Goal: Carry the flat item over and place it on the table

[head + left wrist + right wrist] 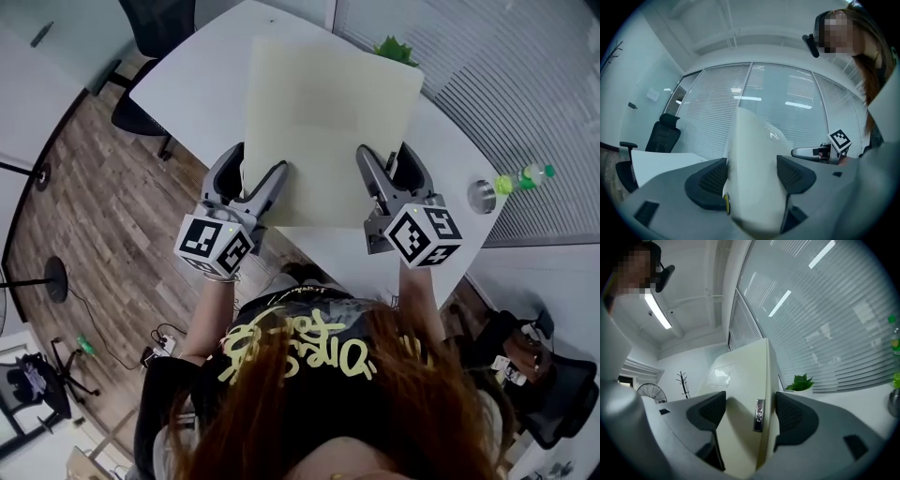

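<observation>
While flat item (pixel 323 122) hangs over white table (pixel 187 84), wood floor (pixel 103 216) beside.

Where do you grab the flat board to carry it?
By its near edge, from the person's side, one gripper near each corner. The board is thin and wide: jaws fit across its thickness, and two holds steady it, as the left gripper and right gripper show.

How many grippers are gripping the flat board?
2. The left gripper clamps the board at its near edge, left side; the right gripper clamps the same edge, right side.
</observation>
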`<state>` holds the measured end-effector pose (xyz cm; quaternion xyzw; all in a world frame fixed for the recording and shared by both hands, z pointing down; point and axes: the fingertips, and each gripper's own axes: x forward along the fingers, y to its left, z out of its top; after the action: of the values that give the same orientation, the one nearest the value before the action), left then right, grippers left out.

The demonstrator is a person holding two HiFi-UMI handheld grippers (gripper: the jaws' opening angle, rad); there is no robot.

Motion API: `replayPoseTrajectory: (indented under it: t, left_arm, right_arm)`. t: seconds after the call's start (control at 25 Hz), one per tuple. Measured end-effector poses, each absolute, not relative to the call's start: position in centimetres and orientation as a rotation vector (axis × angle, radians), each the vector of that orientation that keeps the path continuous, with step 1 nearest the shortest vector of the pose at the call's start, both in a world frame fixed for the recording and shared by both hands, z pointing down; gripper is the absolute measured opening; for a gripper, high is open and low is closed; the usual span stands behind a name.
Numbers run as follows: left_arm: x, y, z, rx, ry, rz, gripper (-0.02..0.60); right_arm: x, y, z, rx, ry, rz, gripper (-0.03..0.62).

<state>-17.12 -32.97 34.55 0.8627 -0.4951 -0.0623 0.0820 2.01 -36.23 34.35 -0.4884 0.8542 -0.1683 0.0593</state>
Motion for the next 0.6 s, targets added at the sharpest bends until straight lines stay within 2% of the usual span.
replayPoseTrajectory:
  t: [0.6]
  left_arm:
    - [-16.0, -34.5, 35.3, 2.617, -1.354, -0.168, 0.333]
  right_arm:
    - [3.3, -36.1, 34.9, -1.603, 2.516, -0.529, 0.322]
